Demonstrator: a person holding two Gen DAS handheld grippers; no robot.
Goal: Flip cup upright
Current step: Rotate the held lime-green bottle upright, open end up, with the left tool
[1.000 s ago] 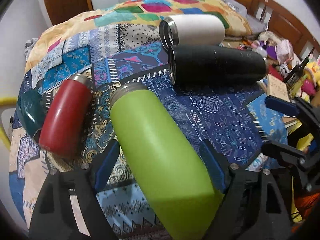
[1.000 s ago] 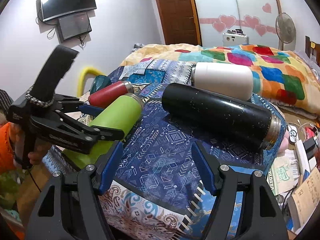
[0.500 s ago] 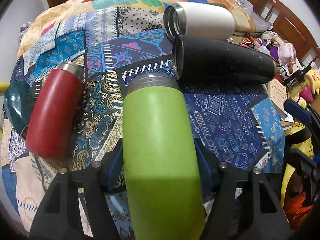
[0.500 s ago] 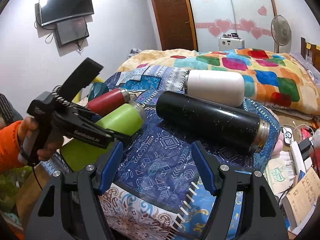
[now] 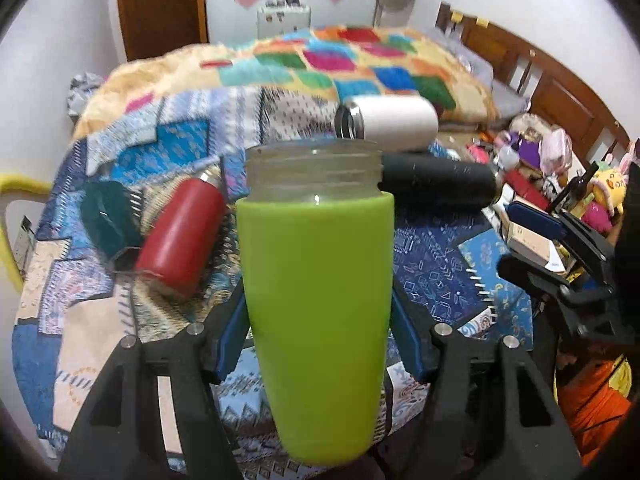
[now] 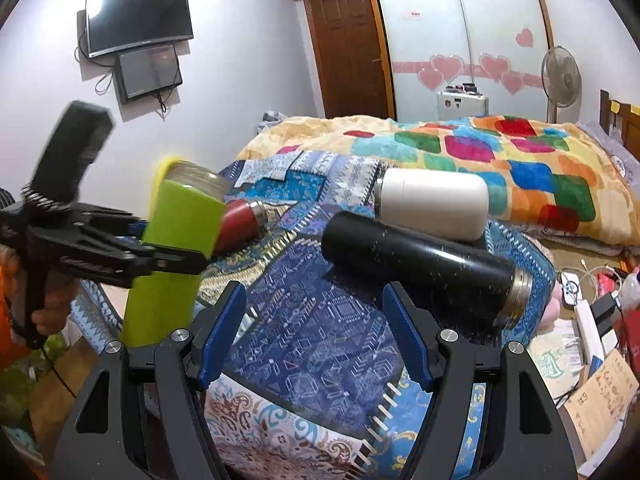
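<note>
My left gripper (image 5: 318,340) is shut on the green cup (image 5: 316,304) and holds it nearly upright above the patterned cloth, its open steel mouth up. The right wrist view shows the same green cup (image 6: 176,248) tilted slightly, clamped in the left gripper (image 6: 160,258) at the left. My right gripper (image 6: 314,336) is open and empty, low over the blue cloth (image 6: 320,328), in front of the black cup (image 6: 420,264).
A red cup (image 5: 180,236), a dark teal cup (image 5: 106,216), a black cup (image 5: 436,180) and a white cup (image 5: 392,124) lie on their sides on the cloth. Clutter sits on the floor at the right (image 6: 592,320). The colourful quilt (image 6: 480,148) lies behind.
The left gripper has closed on the green cup, lifted it off the cloth and swung it from lying flat to nearly upright. The right gripper has barely moved.
</note>
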